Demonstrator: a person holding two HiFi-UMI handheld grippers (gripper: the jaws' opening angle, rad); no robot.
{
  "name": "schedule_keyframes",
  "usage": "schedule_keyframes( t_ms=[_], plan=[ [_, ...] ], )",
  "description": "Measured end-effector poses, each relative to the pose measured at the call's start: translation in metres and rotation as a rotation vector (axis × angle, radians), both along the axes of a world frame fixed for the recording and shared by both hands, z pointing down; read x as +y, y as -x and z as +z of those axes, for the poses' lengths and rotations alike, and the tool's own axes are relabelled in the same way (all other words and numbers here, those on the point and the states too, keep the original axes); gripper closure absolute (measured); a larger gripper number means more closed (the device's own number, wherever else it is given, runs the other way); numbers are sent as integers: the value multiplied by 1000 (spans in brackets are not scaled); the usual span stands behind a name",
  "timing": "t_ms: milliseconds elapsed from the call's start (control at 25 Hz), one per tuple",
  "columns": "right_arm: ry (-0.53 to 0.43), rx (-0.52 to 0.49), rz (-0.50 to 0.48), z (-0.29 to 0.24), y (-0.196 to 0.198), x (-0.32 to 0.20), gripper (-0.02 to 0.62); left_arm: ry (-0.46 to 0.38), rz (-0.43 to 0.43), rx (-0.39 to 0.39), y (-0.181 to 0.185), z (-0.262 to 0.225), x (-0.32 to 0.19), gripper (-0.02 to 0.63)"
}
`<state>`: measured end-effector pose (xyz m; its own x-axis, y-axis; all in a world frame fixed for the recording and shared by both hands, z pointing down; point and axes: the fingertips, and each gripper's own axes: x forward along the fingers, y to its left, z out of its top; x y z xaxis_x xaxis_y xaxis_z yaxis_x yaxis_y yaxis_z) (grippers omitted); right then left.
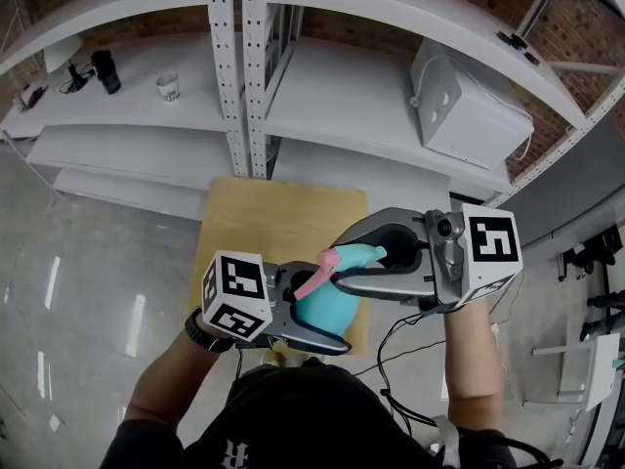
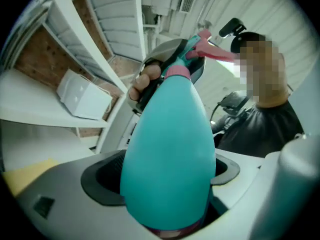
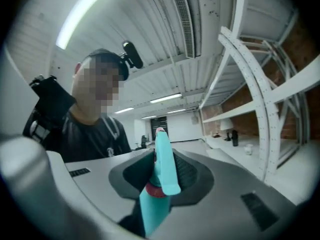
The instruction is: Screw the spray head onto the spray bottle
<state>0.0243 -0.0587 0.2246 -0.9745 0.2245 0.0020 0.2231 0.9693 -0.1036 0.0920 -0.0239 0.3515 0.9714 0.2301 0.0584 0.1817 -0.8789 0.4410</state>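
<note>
Teal teardrop plastic spray bottle (image 1: 324,309) at lower centre of head view, clamped in left gripper (image 1: 337,313); teal spray head with pink trigger (image 1: 354,258) at bottle neck, pinched by right gripper (image 1: 344,266).

The spray bottle (image 1: 330,303) sat in the left claw (image 1: 320,319) above the near end of the table (image 1: 256,213), its spray head (image 1: 354,255) in the right claw (image 1: 369,262) to the right, and behind the table the shelf (image 1: 342,106) carried a cup (image 1: 168,87) at left, a box (image 1: 464,110) at right.
</note>
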Motion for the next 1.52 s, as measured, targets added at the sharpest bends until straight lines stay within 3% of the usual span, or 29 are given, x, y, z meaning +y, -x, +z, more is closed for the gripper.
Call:
schedule_keyframes(
  t_ms=[160, 280, 440, 520, 600, 840, 960, 1080, 1200, 1360, 1440, 1520],
  plan=[
    [94, 73, 320, 19, 2, -41, 501, -105, -266, -157, 11, 22, -45, 143],
    [147, 96, 519, 33, 0, -65, 502, -258, -488, -318, 27, 40, -81, 143],
    [340, 60, 718, 50, -10, -88, 502, -495, -759, -504, 53, 50, -117, 145],
    [435, 32, 781, 59, -14, -96, 502, -591, -848, -575, 64, 54, -126, 156],
    [494, 9, 807, 63, -15, -98, 500, -603, -858, -586, 64, 59, -128, 158],
    [552, -10, 812, 57, -13, -94, 500, -498, -724, -480, 51, 60, -119, 162],
    [560, -81, 731, 37, -17, -78, 462, -342, -603, -329, 37, 48, -100, 163],
    [489, -201, 618, 6, -42, -59, 410, -152, -437, -144, 32, 28, -76, 163],
    [377, -317, 434, -14, -71, -51, 399, -4, -172, 38, 29, -1, -35, 163],
    [321, -341, 28, -9, -49, -32, 305, 108, 190, 176, 17, -28, 30, 163],
    [261, -341, -145, -12, -32, -8, 287, 140, 285, 192, 7, -29, 50, 163],
    [191, -332, -231, -16, -23, 13, 288, 158, 319, 193, 1, -28, 58, 163]
  ],
)
